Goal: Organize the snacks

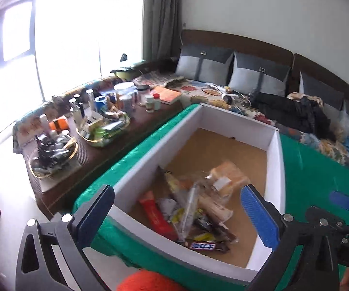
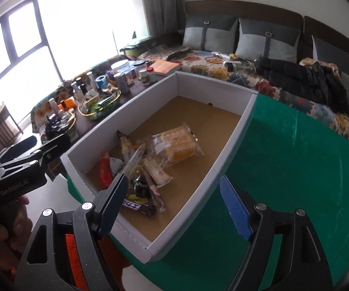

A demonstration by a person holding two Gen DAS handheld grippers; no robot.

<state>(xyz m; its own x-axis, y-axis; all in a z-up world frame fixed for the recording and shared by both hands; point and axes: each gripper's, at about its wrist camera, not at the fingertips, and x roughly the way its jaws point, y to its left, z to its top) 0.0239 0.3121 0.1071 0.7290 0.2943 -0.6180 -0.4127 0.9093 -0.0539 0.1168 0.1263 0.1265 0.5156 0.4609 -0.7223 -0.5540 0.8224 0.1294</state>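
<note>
Sitting piled in the white cardboard box (image 2: pixel 232 131): wrapped snacks (image 2: pixel 145 169), while both grippers, left gripper (image 1: pixel 184 211) and right gripper (image 2: pixel 174 206), are hovering wide open, empty.

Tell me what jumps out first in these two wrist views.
A big white box with a brown floor sits on a green cloth, with a heap of snacks piled in its near corner, a chocolate bar nearest the camera. Both grippers, left and right, hover open and empty over that corner. Behind lie a cluttered side table by the window and a sofa with grey cushions.
</note>
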